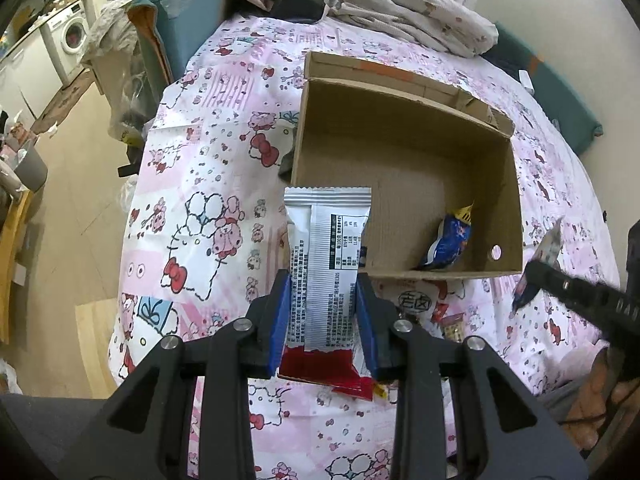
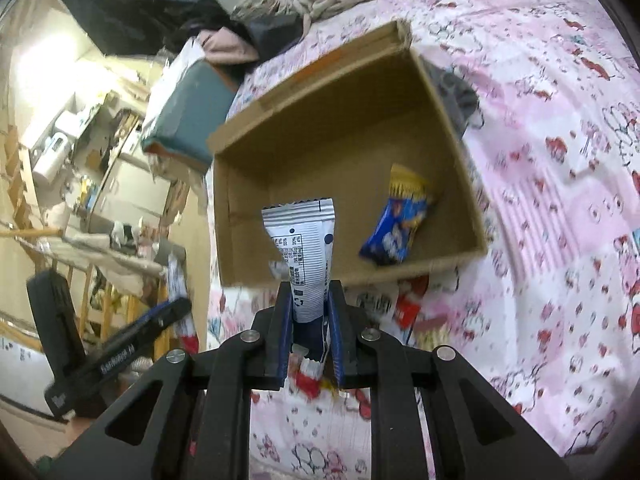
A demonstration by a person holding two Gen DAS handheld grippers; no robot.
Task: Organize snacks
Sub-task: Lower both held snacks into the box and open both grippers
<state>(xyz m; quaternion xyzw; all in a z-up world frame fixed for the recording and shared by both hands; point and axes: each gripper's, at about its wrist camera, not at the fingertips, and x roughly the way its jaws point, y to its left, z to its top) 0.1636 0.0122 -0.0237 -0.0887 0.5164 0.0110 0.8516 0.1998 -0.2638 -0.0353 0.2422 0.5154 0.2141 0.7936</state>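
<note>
An open cardboard box [image 1: 404, 128] lies on a bed with a pink cartoon sheet; it also shows in the right wrist view [image 2: 320, 120]. A blue and yellow snack packet [image 1: 450, 242] lies inside it, also seen in the right wrist view [image 2: 396, 228]. My left gripper [image 1: 322, 300] is shut on a white and red snack packet [image 1: 326, 256], held just in front of the box's near wall. My right gripper [image 2: 310, 308] is shut on a silver and white snack packet [image 2: 306, 256], held at the box's near edge.
More small snack packets [image 1: 448, 320] lie on the sheet in front of the box, also in the right wrist view [image 2: 408, 308]. Crumpled bedding [image 1: 404, 12] is piled behind the box. The bed's left edge drops to a wooden floor [image 1: 76, 208].
</note>
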